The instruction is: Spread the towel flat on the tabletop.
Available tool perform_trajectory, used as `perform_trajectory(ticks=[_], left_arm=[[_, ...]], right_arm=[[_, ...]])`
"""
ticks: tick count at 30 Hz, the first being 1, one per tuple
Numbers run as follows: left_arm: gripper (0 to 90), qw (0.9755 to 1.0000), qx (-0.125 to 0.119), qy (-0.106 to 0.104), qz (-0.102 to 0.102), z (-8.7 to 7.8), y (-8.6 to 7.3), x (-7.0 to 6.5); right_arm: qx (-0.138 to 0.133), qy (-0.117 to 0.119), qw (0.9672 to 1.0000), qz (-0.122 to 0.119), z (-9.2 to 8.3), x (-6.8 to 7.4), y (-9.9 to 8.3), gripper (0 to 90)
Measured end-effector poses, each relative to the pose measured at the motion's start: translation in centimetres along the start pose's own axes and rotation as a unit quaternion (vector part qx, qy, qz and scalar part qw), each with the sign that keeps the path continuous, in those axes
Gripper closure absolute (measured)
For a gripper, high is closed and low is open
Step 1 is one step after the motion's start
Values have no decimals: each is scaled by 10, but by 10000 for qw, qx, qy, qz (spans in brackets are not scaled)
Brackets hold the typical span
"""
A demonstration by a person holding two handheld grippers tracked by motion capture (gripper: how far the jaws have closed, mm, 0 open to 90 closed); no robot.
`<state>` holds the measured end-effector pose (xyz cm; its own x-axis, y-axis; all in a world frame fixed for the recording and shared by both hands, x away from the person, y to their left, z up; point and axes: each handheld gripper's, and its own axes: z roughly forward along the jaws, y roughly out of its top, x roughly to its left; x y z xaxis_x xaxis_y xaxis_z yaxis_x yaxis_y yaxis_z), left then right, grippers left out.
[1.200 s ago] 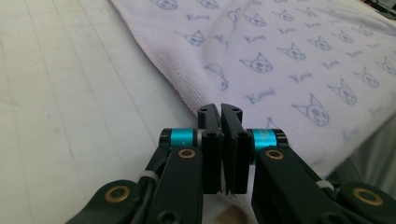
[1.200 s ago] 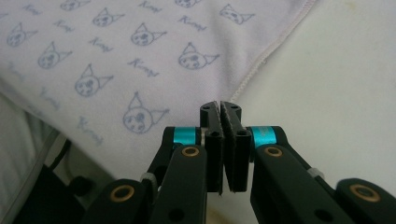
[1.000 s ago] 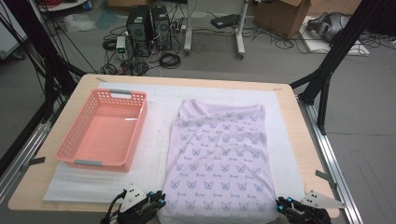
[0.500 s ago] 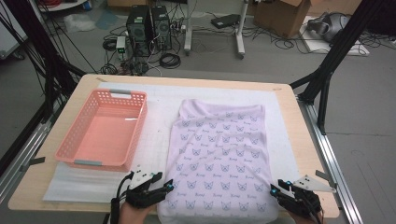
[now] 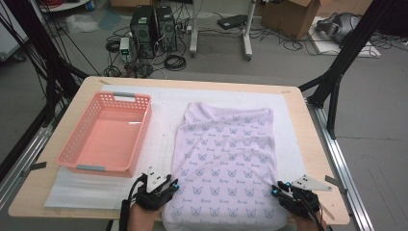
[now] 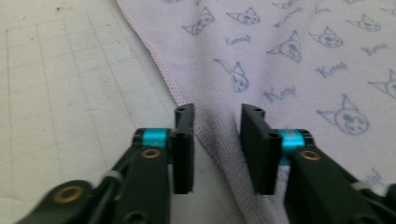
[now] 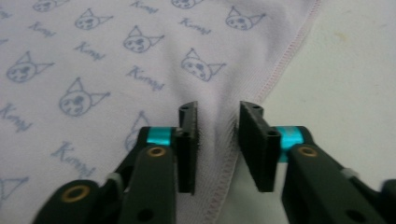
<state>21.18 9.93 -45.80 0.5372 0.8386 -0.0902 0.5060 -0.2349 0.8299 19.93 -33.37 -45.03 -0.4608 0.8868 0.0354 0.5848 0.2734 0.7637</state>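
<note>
The bench (image 5: 308,144) is a pale wooden top with a white gridded mat (image 5: 168,103) laid over most of it. On the mat's right half lies the cloth (image 5: 226,163), a soft lilac towel-like piece printed all over with small blue cat faces and scribbled words. It is spread nearly flat, with light wrinkles across its middle and a slightly rolled far edge, and its near edge reaches the bench's front rim. A stitched hem runs along each long side, plain in both gripper views.

To the left of the cloth, well apart from it, stands a pink plastic basket (image 5: 72,149) with slotted walls and grey handle strips.

At the near left corner of the cloth sits the left hand-held gripper (image 5: 166,188). In the left gripper view (image 6: 217,144) the hemmed edge (image 6: 163,70) runs up between its two black jaws, which have just been closing; a gap remains on either side of the fabric, and whether the pads press it cannot be told.

At the near right corner sits the right hand-held gripper (image 5: 278,190). In the right gripper view (image 7: 218,142) the cloth's edge rises in a slight fold between the jaws, which have likewise just been closing; whether they pinch it cannot be told either.
</note>
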Motion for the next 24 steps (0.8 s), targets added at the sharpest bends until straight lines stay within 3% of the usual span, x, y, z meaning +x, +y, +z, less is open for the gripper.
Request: perform_trajectory(ticks=[1,2,5,14,24], left_arm=[[850,10000,23,-12,30,-1,0,-1],[860,10000,23,-14,29,-1,0,-2],[867,9998,21,-121,-145,-5,-3,-1],[866,9990,-10,-376,-259,-21,-15,-3],[863,9983,59,-572,-91,-37,-27,-13]], right_arm=[[-4,82,10000,17,0,0,0,794],[7,156,9999,19,-1,0,-1,827],[5,185,9998,2,-2,0,-1,842],[134,296,9994,-83,-17,-1,-10,845],[274,405,9987,-160,-32,2,-19,848]])
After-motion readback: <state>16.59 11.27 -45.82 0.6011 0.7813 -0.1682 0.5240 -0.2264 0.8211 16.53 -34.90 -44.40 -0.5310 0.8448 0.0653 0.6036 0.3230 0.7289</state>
